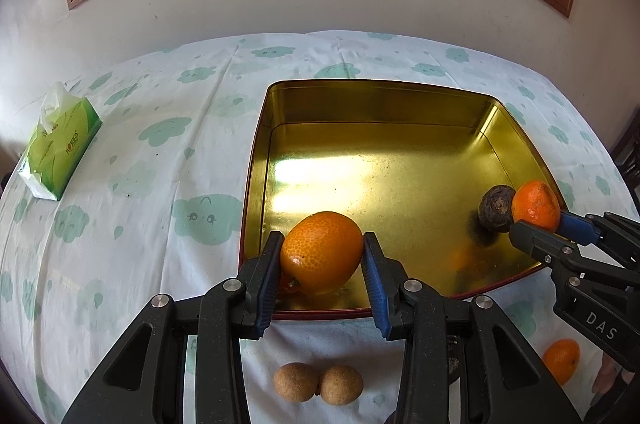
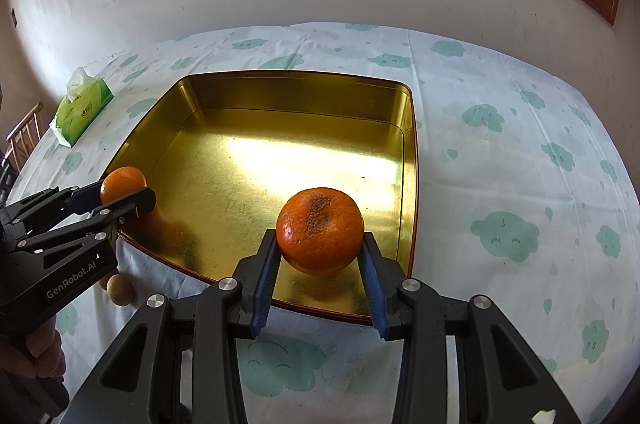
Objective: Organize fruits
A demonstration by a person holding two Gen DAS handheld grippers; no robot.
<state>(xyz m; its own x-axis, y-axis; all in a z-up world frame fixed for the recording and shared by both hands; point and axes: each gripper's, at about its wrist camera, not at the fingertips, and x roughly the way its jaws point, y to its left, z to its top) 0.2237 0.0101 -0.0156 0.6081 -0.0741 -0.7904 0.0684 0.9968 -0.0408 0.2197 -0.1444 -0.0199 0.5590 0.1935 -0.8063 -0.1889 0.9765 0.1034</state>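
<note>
A: What is the left gripper [image 1: 322, 256] carrying?

B: It is gripping a smooth oval orange [image 1: 321, 252], with the blue pads pressing on both sides. The fruit is hanging just over the near left corner of the gold tin [image 1: 376, 101]; I cannot tell whether it is touching the floor of the tin.

A: And the right gripper [image 2: 320, 244]?

B: It is clamping a rounder mandarin [image 2: 320, 230] with a rough brown patch on top, and the jaws are standing narrow around it. That fruit is hanging over the near right part of the same tin [image 2: 280, 79].

A: Is anything lying inside the tin?

B: In the left view a dark, wrinkled round fruit [image 1: 496, 207] is sitting by the right wall, just beside the mandarin [image 1: 536, 205] and the right gripper [image 1: 538, 224].

A: What is waiting outside?

B: Two small tan round fruits [image 1: 318, 383] are lying touching each other on the cloud-print tablecloth [image 1: 140, 151] in front of the tin, and another orange [image 1: 561, 360] is lying near the right gripper's body. A green tissue pack [image 1: 60, 147] is sitting well apart at the far left.
</note>
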